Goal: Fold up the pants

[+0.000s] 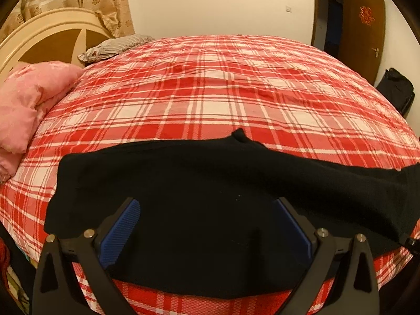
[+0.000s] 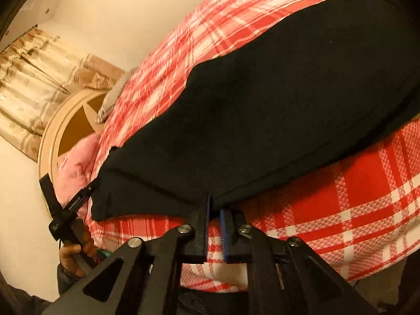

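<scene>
Black pants (image 1: 183,173) lie flat across the near part of a bed with a red and white plaid sheet (image 1: 210,92). My left gripper (image 1: 207,202) is open, its blue pads (image 1: 123,225) spread wide just above the near part of the pants. In the right wrist view the pants (image 2: 262,105) run from upper right to lower left. My right gripper (image 2: 215,207) is shut on their near edge, with the fabric pinched at the fingertips (image 2: 206,210). A hand (image 2: 76,254) holds the left gripper's handle at the pants' far corner.
A pink quilt (image 1: 23,105) and a grey striped pillow (image 1: 115,46) lie by the cream headboard (image 1: 39,31) on the left. A brown door (image 1: 362,31) and a dark bag (image 1: 396,89) stand at the far right. Beyond the pants the sheet is bare.
</scene>
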Tool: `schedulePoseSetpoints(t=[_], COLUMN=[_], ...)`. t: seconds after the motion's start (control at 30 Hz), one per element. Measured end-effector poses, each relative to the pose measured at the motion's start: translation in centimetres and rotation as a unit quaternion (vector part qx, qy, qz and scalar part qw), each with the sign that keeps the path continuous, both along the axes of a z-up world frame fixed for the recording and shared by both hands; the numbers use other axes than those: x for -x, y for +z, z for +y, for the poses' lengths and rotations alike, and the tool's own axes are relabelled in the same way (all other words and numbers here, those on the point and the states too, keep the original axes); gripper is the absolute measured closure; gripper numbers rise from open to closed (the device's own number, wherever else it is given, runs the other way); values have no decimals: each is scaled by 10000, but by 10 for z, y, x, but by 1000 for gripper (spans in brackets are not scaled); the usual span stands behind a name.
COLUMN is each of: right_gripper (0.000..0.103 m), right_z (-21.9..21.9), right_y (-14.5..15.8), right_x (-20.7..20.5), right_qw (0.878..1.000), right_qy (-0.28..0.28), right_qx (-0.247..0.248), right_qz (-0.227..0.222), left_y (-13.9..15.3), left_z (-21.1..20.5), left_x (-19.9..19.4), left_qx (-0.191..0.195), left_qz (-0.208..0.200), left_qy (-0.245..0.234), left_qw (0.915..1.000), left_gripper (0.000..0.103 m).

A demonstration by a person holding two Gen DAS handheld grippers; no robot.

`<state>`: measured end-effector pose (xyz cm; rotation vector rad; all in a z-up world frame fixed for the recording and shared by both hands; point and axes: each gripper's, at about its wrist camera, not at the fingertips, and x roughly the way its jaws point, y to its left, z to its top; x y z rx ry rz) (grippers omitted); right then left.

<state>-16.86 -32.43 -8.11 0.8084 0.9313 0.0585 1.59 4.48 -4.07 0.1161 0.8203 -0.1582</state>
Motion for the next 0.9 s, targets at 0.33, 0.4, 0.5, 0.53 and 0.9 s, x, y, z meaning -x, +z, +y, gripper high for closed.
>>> schedulePoseSetpoints(t=[0.33,0.4,0.5,0.53,0.9], right_gripper=[81,81,81,81,81], right_z=[-16,-7,3,6,65], right_y=[100,108,97,93,44], right_x=[-14,-43,-90,-102,-147], right_qw=[9820,9682,9558,9522,8771], right_qy=[975,1225,1817,2007,3697], right_qx=[1203,1846,2056,2061,3022], right_qz=[-1085,-1163,-1061,-1027,-512], left_y=[-3,-4,-7,-8,-29], left_z=[-7,-15,-25,-27,-27], left_x=[3,8,14,16,10], left_qx=[4,-103,-308,-370,-325], left_qz=[-33,-74,-118,-129,202], left_qy=[-167,-279,-420,-452,-466], left_qw=[9999,9995,9986,9982,9982], left_gripper=[0,0,0,0,0])
